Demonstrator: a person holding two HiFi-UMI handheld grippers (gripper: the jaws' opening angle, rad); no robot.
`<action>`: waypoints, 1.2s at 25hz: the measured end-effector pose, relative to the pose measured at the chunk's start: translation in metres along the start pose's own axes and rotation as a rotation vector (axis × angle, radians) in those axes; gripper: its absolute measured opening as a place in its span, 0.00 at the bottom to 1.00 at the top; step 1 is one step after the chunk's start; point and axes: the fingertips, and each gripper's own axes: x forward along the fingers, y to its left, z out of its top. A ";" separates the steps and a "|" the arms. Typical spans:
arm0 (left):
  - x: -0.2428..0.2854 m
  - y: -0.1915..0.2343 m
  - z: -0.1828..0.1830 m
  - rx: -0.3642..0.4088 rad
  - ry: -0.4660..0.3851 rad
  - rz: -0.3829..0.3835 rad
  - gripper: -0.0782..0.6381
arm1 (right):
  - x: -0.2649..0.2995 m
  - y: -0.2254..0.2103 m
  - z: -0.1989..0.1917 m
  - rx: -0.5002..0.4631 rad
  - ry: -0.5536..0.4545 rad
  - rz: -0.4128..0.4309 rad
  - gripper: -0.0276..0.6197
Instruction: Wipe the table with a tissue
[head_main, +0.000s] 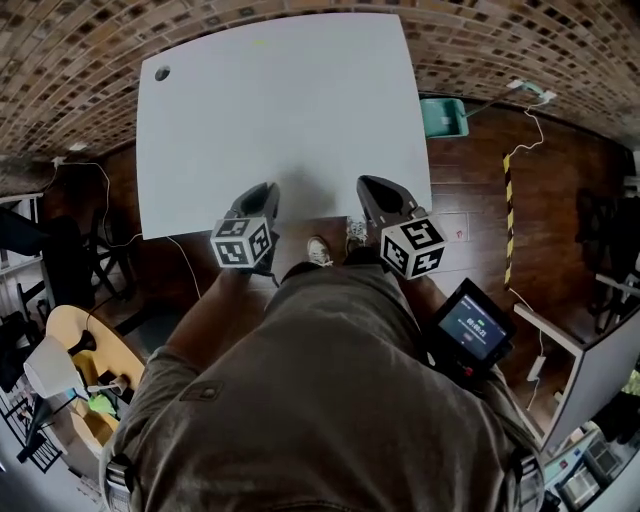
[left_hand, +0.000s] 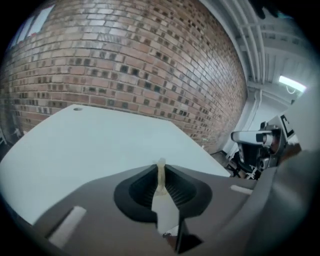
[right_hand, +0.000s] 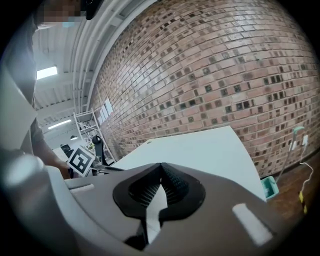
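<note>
Table (head_main: 280, 100) white; left gripper (head_main: 262, 190) fingers pinching thin pale strip (left_hand: 160, 176); right gripper (head_main: 372, 185) fingers closed, empty; both at near edge.

We see a brick wall (head_main: 100, 60) running behind the white table (head_main: 280, 110), with a dark wooden floor (head_main: 470, 190) below. A teal tub (head_main: 443, 116) sits on the floor by the wall — just off the table's right edge. A yellow-and-black strip (head_main: 507, 215) runs along the boards. Overhead a strip light (left_hand: 292, 85) glows; what may be a metal rack (right_hand: 90, 125) stands by the wall.
</note>
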 end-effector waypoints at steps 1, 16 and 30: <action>-0.010 -0.001 0.004 -0.010 -0.031 0.000 0.17 | -0.001 0.006 -0.002 0.007 -0.002 -0.001 0.06; -0.073 -0.052 0.059 0.042 -0.280 -0.042 0.17 | -0.026 0.036 -0.001 0.011 -0.063 0.005 0.06; -0.066 -0.087 0.064 0.053 -0.281 -0.047 0.17 | -0.053 0.016 0.014 -0.021 -0.091 0.017 0.06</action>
